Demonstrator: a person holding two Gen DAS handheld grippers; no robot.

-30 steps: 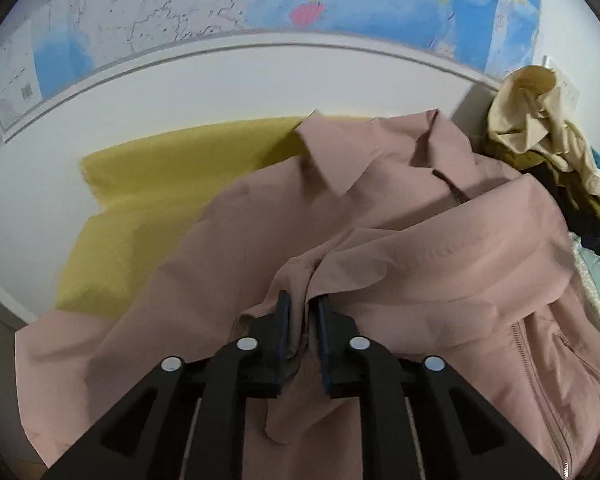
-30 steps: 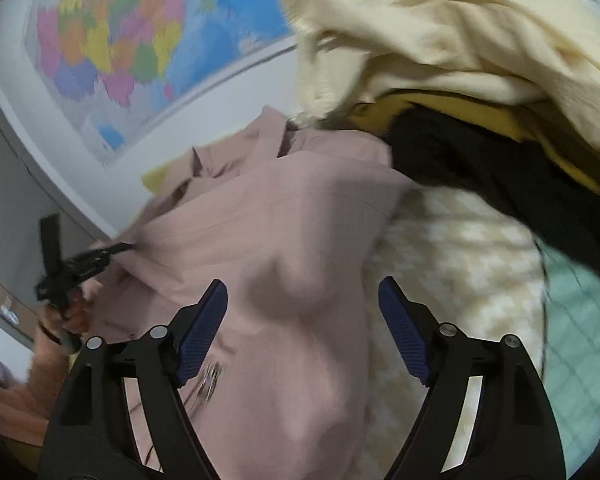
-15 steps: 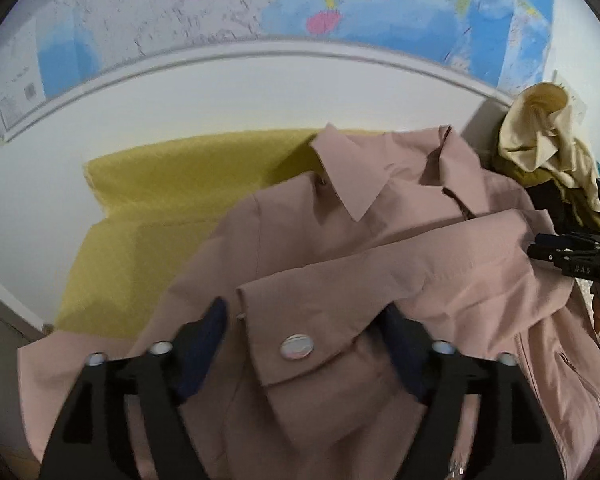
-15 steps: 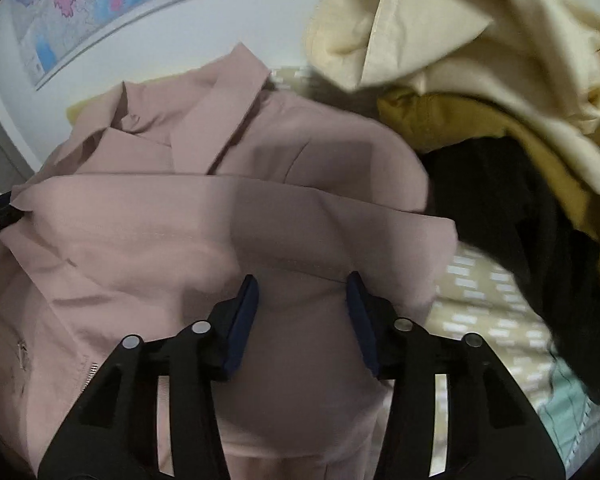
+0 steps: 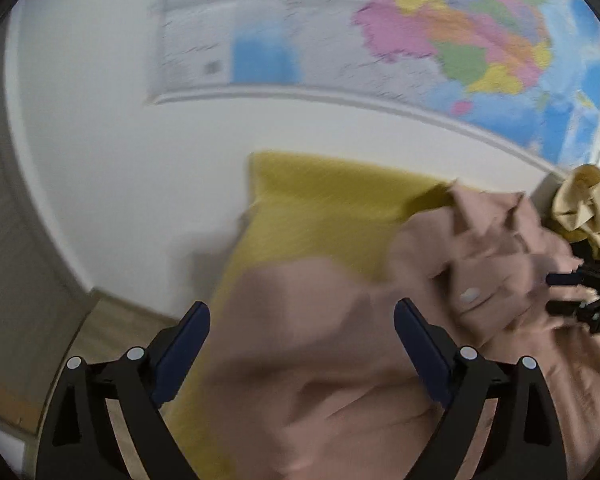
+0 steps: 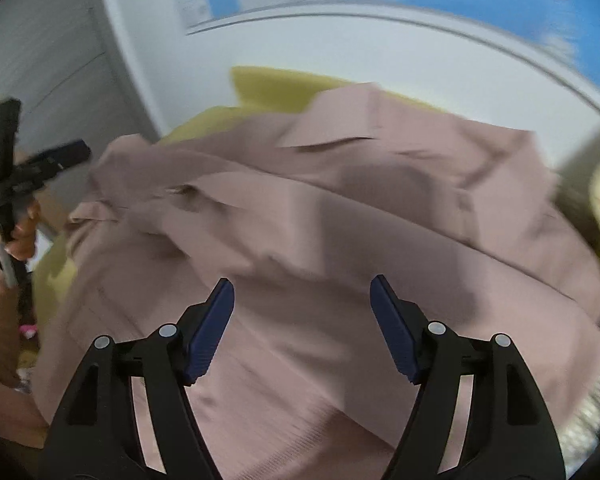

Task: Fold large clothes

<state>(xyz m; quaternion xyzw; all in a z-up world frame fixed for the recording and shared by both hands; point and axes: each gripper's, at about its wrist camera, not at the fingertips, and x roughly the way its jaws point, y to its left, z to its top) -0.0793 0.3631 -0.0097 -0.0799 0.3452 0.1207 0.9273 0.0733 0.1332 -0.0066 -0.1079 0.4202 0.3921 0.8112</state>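
A dusty-pink jacket [image 5: 324, 360] lies rumpled on a yellow cover [image 5: 320, 208], its collar [image 6: 340, 120] toward the wall. My left gripper [image 5: 302, 308] hovers over the jacket's left part. Its jaws are opening wide, with cloth below them but nothing pressed between the pads. My right gripper [image 6: 302, 284] hangs over the middle of the jacket [image 6: 340, 240]. Its jaws are also opening and hold nothing. In the left wrist view the right gripper [image 5: 556, 292] shows at the right edge, beside a round snap button [image 5: 470, 294].
A wall map [image 5: 420, 32] hangs behind the bed. A pile of cream [image 5: 580, 204] and dark clothes sits at the right by the wall. Grey wall panels [image 6: 52, 60] and wooden floor [image 5: 108, 328] lie to the left. A hand [image 6: 20, 236] holds the left tool.
The left gripper let go of the pinched jacket fold, opened wide and swung left. The right gripper moved left from the clothes pile to over the jacket, narrowing and then widening.
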